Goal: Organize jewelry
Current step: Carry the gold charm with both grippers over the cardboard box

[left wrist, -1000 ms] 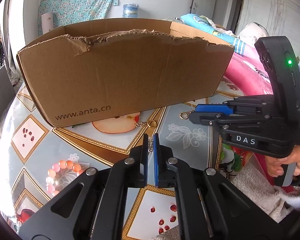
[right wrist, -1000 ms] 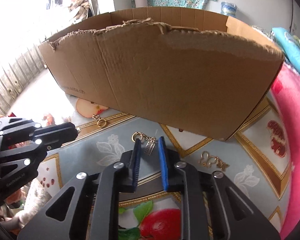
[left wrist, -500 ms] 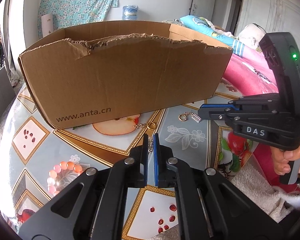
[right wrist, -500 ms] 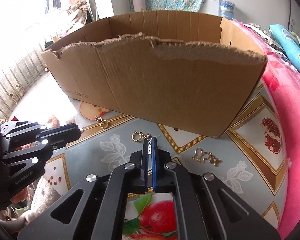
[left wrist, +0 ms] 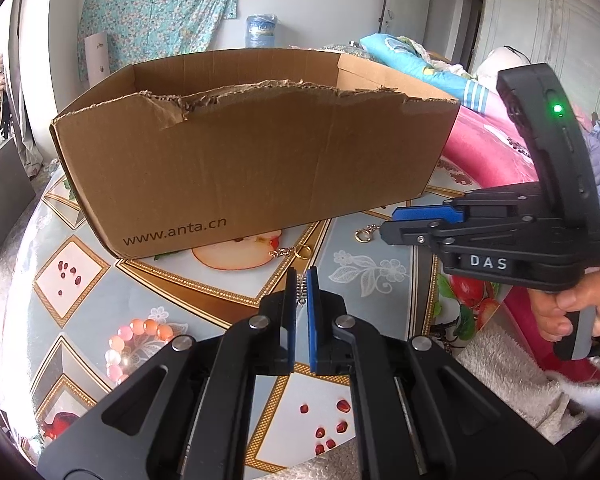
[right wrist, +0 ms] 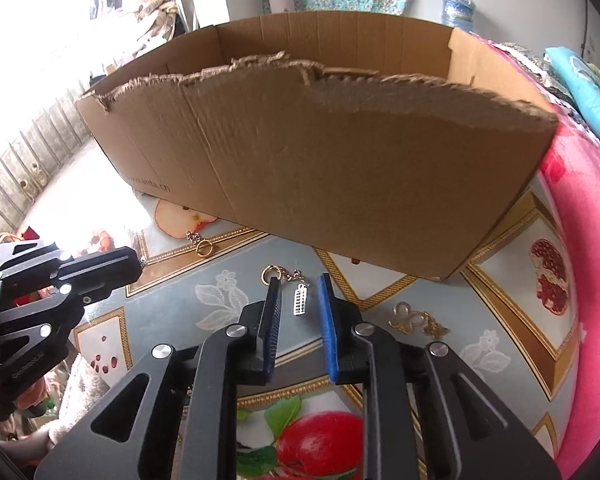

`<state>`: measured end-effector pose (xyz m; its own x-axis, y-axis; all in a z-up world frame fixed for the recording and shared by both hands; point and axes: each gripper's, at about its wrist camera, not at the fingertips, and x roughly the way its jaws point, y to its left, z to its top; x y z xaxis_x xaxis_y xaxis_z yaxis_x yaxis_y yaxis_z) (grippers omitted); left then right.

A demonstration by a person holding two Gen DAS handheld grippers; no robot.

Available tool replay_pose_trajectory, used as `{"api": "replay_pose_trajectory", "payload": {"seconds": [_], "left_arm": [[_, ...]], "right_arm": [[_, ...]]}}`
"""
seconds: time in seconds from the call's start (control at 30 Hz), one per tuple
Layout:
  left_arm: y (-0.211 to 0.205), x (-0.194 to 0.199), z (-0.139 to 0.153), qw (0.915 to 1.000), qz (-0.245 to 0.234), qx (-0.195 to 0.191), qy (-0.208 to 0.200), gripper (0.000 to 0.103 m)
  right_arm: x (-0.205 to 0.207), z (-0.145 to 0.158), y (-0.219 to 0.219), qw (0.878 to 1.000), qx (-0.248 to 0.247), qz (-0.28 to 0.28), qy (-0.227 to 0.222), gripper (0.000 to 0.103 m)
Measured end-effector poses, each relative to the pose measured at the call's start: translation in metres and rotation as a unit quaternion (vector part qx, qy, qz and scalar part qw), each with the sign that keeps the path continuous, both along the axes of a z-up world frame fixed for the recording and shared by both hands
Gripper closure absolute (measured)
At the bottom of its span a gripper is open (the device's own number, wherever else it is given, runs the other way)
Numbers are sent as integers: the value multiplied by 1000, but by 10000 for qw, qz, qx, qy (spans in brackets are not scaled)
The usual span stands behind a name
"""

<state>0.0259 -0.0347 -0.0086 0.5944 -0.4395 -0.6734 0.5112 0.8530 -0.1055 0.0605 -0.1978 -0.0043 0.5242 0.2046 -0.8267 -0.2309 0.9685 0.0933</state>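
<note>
Silver chain piece (left wrist: 301, 289) sits between the blue pads of the left gripper (left wrist: 301, 280) in the left wrist view, fingers nearly together and clamped on it, tips above the fruit-print tablecloth (left wrist: 380, 280) just in front of the cardboard box (left wrist: 252, 168). Box has a torn top edge and "www.anta.cn" printed low on its front wall. Gold ring with short chain (left wrist: 296, 252) lies on the cloth at the box's foot, beside the printed apple half. Pink bead bracelet (left wrist: 134, 340) lies on the cloth to the left, near the gripper body. Right gripper (left wrist: 388, 224) comes in from the right, held by a hand (left wrist: 572, 312), green LED lit on its housing; a second gold ring (left wrist: 362, 235) lies just off its tips. Right wrist view: right gripper (right wrist: 298, 308) has its fingers apart, holding nothing. Silver bar charm (right wrist: 301, 299) hangs on a chain from that second gold ring (right wrist: 270, 273) and lies on the cloth in the gap between the pads; contact with either pad not clear. Gold butterfly-shaped piece (right wrist: 418, 320) lies on the cloth to the right, apart from the gripper. Same box (right wrist: 340, 168) fills the background, the other gold ring (right wrist: 204, 247) at its foot, left gripper (right wrist: 132, 268) at the left edge
</note>
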Motion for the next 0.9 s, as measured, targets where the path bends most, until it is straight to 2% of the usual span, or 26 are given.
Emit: {"api": "replay_pose_trajectory", "payload": {"seconds": [0.07,0.17,0.27,0.63,0.9], "left_arm": [[1,1,-1,10000,17,-11,26,99],[1,3,-2,10000,25,-40,34,99],[2,4,-2,10000,31,-75,33,99],[5,-1,2,9999,48,-121,-54,99],[11,-17,37,9984,-28,-319,-465,99]], "right_arm": [[3,-2,3,9999,-129,69,18,84],[4,-1,6,9998,-69,192,89,98],[3,0,7,9997,-124,217,41,100],[-18,17,-1,9997,24,60,-244,100],[-39,62,-9,9956,424,62,-839,100]]}}
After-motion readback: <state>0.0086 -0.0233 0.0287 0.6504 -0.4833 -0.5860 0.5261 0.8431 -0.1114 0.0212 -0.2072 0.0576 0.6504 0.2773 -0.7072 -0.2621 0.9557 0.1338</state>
